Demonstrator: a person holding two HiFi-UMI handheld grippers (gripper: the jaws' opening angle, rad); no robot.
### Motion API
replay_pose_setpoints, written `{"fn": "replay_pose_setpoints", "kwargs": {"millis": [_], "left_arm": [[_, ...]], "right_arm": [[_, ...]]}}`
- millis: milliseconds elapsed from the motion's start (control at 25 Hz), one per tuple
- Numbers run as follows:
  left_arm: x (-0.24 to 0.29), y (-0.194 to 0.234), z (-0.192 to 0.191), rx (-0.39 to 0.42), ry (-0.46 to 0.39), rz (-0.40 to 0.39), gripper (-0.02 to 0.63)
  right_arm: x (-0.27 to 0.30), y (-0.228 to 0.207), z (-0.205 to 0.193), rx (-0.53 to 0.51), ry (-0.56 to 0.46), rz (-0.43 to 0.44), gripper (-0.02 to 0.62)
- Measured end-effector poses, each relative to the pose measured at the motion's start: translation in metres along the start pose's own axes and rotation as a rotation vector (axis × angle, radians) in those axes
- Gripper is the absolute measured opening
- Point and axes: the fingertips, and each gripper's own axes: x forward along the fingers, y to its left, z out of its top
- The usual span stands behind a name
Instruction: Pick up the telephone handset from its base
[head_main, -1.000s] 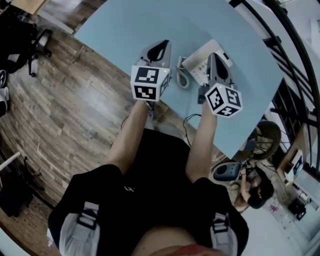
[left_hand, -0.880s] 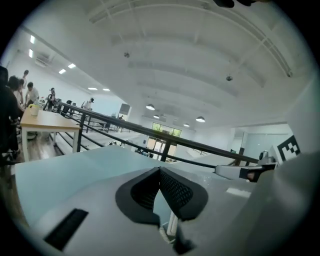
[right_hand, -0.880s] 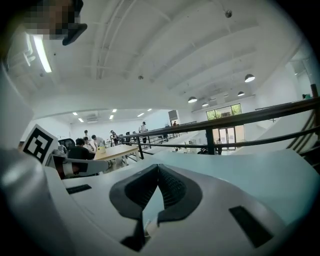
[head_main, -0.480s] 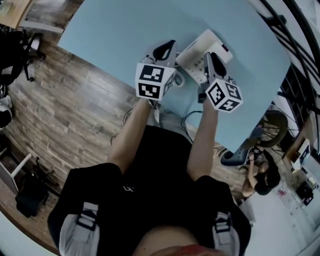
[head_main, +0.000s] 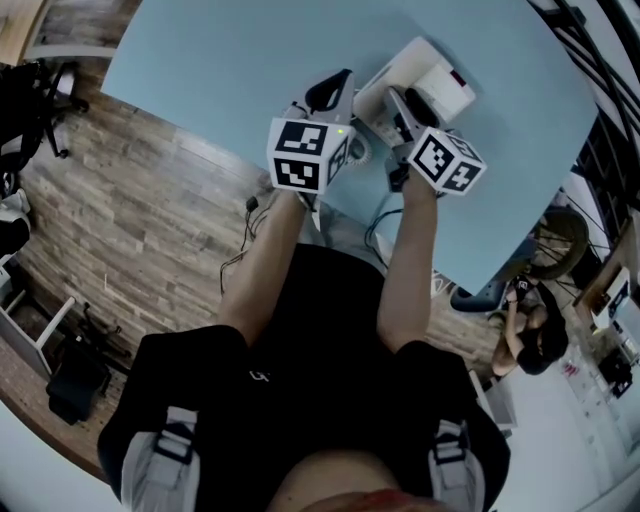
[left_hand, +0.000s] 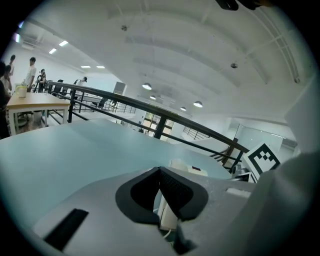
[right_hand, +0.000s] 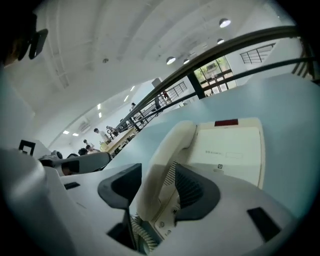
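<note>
The right gripper (right_hand: 156, 174) is opening its jaws wide astride the telephone handset (right_hand: 167, 145), which lies on its base (right_hand: 235, 150) at one o'clock in the head view. At its nine o'clock, the left gripper (left_hand: 160, 170) has its jaws together, empty.

Nothing legible shows. The cream plastic telephone base (right_hand: 235, 150) carries a short line of small grey print (right_hand: 214, 152) on its flat top, too small to read. The left white cube (head_main: 303, 155) and the right white cube (head_main: 445, 160) show only black-and-white square marker patterns. A small pale logo (head_main: 258, 377) on the person's black shirt (head_main: 300, 330) is unreadable.
</note>
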Motion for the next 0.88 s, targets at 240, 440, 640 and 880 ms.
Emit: {"fn": "replay_pose_setpoints", "kwargs": {"millis": [240,440,640,880], "left_arm": [[0.005,0.007,0.002,-0.023,-0.006,0.015,0.0],[-0.002,0.018,0.01,-0.038,-0.027,0.036,0.0],[-0.009,0.014,0.02,-0.031,-0.048,0.038,0.0],[-0.031,0.015,0.043,-0.009,-0.099,0.05,0.0]], "right_arm": [[0.018,0.002,0.001,0.046,0.031,0.017,0.193],[0.024,0.005,0.003,0.095,0.076,0.007,0.177],[0.019,0.012,0.011,0.149,0.024,0.01,0.104],[0.007,0.045,0.026,0.046,-0.038,0.042,0.077]]}}
